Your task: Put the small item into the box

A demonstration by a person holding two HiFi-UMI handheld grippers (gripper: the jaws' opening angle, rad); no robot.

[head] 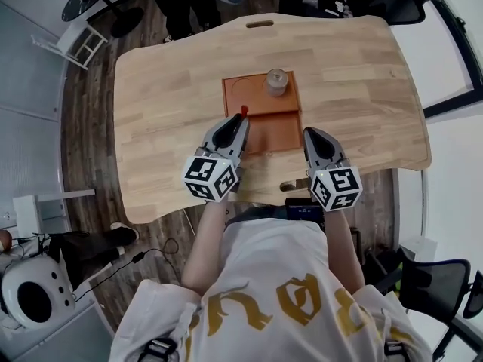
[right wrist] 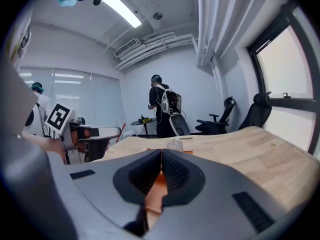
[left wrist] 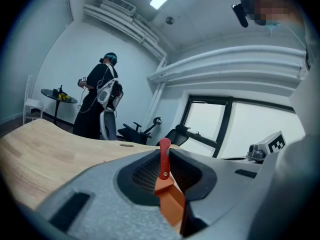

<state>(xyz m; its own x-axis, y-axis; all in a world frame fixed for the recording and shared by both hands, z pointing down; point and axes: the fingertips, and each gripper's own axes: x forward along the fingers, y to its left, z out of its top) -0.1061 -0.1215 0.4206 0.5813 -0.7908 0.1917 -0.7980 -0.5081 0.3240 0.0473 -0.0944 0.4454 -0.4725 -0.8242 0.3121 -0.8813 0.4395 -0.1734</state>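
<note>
A small red item (head: 244, 111) sticks up between the tips of my left gripper (head: 242, 119), which is shut on it. It hangs just over the near half of the open orange box (head: 281, 134) in the middle of the wooden table (head: 166, 89). The left gripper view shows the red item (left wrist: 164, 160) clamped upright, with the orange box (left wrist: 173, 205) below it. A clear jar (head: 276, 82) stands in the box's far half. My right gripper (head: 309, 133) is at the box's right edge, jaws pressed together with nothing held. The right gripper view shows the jar (right wrist: 174, 144) beyond them.
The table has a slot (head: 259, 23) at its far edge and another cutout (head: 294, 185) near me. A black device (head: 305, 210) sits at the near edge. A person (left wrist: 99, 101) stands beyond the far side, by office chairs (right wrist: 220, 118) and a small round table (left wrist: 59, 96).
</note>
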